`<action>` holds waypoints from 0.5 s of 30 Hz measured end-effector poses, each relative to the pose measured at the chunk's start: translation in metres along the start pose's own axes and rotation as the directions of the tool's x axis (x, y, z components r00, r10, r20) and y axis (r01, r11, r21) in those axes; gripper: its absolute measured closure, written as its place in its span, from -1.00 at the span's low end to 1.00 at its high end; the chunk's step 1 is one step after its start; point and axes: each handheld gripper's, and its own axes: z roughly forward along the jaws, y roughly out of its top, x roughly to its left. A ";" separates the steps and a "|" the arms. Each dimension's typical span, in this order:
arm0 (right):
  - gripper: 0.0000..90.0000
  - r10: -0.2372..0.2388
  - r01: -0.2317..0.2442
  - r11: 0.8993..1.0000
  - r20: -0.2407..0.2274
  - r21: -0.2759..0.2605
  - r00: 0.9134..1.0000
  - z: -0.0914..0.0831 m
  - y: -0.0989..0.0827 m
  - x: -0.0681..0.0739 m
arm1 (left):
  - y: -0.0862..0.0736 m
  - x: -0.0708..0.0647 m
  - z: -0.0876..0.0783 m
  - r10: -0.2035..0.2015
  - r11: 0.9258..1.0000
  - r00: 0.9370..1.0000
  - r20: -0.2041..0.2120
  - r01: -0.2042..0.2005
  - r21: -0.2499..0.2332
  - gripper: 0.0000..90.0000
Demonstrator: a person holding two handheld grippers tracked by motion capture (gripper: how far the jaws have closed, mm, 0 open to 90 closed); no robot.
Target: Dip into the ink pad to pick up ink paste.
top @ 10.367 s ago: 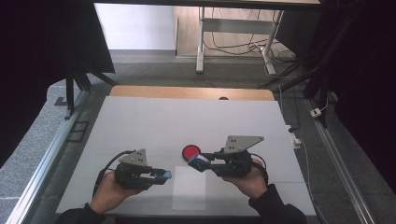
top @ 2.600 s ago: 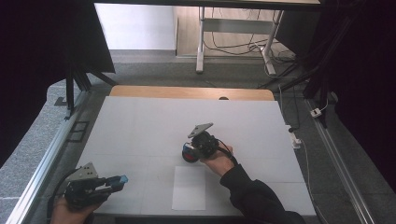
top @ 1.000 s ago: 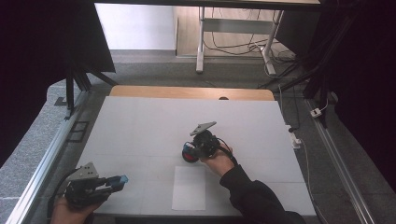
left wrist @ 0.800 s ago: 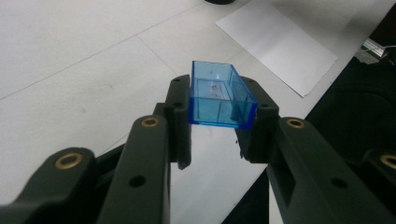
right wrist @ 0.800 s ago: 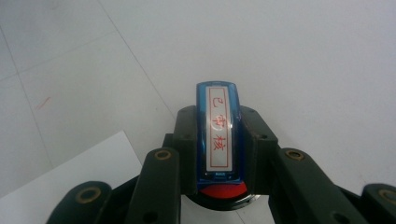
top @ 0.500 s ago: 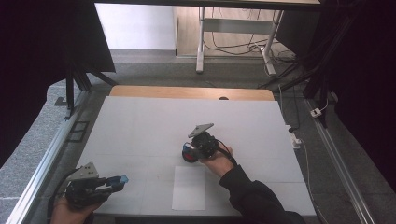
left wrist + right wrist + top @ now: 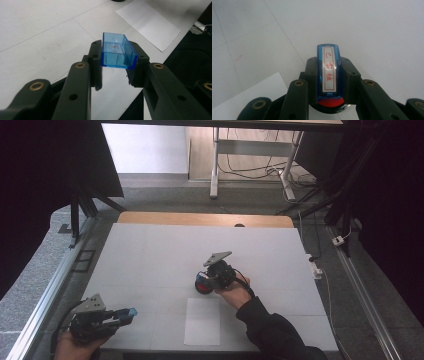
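Observation:
My left gripper (image 7: 129,313) rests at the table's front left corner, shut on a clear blue rectangular cap (image 7: 116,53), seen in the high view as a blue cap (image 7: 132,311) at the jaw tips. Near the table's middle, my right gripper (image 7: 204,280) points down at a round black ink pad (image 7: 201,285) with a red face. It is shut on a blue stamp (image 7: 329,71) whose white label carries red characters. In the right gripper view the stamp stands on the red ink pad (image 7: 330,103), its lower end hidden.
A white sheet of paper (image 7: 202,321) lies flat just in front of the ink pad, near the front edge of the white table (image 7: 150,250). A wooden strip (image 7: 200,219) runs along the far edge. Metal rails flank both sides.
Since the earliest frame the left gripper has drawn back to the front left corner and the right gripper has gone onto the ink pad. Over the last second nothing has visibly moved.

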 end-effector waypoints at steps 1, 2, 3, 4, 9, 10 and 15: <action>0.58 -0.001 0.001 1.000 -0.003 -0.004 1.000 -0.001 0.000 0.000 | 0.000 0.000 0.000 0.000 1.000 1.000 0.000 0.000 0.000 0.51; 0.58 -0.001 0.001 1.000 -0.005 -0.007 1.000 -0.003 0.001 0.000 | 0.000 0.000 0.000 0.000 1.000 1.000 0.000 0.000 0.000 0.51; 0.58 -0.001 0.001 1.000 -0.007 -0.015 1.000 -0.004 0.001 -0.001 | 0.000 0.000 0.000 0.000 1.000 1.000 0.000 0.000 0.000 0.51; 0.58 0.002 -0.002 1.000 -0.011 -0.017 1.000 -0.006 0.001 -0.001 | 0.000 0.000 0.000 0.000 1.000 1.000 0.000 0.000 0.000 0.51; 0.58 0.000 -0.001 0.999 -0.027 -0.032 1.000 -0.014 0.001 0.000 | 0.000 0.001 0.000 -0.009 1.000 1.000 0.001 0.009 -0.004 0.50; 0.57 -0.001 0.000 0.999 -0.037 -0.038 0.999 -0.016 0.001 0.000 | 0.000 0.001 0.000 -0.009 1.000 1.000 0.001 0.009 -0.005 0.50; 0.57 0.002 -0.005 0.998 -0.054 -0.059 0.999 -0.026 0.001 0.001 | 0.000 0.001 0.000 -0.011 1.000 1.000 0.002 0.011 -0.005 0.51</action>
